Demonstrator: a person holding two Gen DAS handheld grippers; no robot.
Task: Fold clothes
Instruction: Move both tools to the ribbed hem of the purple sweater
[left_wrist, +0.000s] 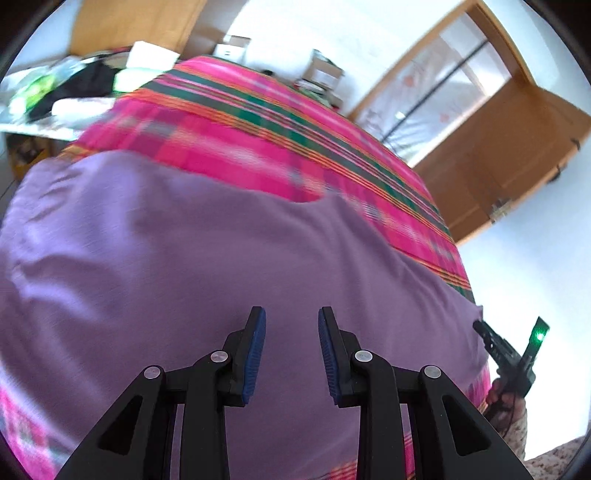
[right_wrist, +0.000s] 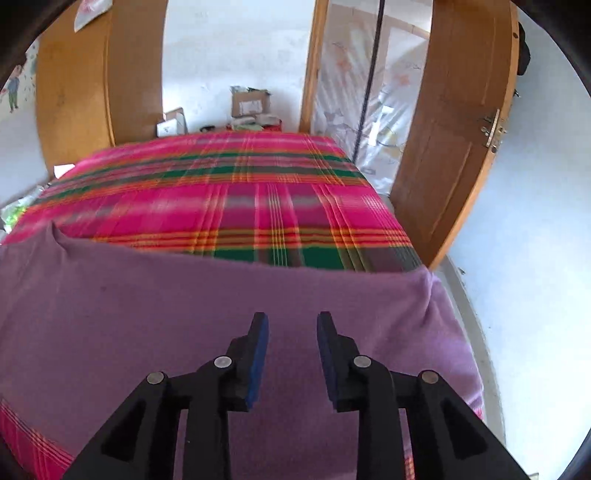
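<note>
A purple garment (left_wrist: 184, 258) lies spread flat on the near part of a bed covered by a pink, green and orange plaid blanket (left_wrist: 258, 122). My left gripper (left_wrist: 291, 317) hovers open above the garment, nothing between its blue pads. In the right wrist view the same purple garment (right_wrist: 184, 314) fills the lower half, its right edge hanging over the bed's side. My right gripper (right_wrist: 292, 321) is open above it and holds nothing. The right gripper (left_wrist: 480, 326) also shows at the garment's right edge in the left wrist view, held by a hand (left_wrist: 502, 402).
A cluttered table (left_wrist: 55, 92) with dark and white items stands left of the bed. Cardboard boxes (right_wrist: 249, 101) sit on the floor beyond the bed. A wooden door (right_wrist: 454, 147) stands open at the right, beside a plastic-covered doorway (right_wrist: 369, 92).
</note>
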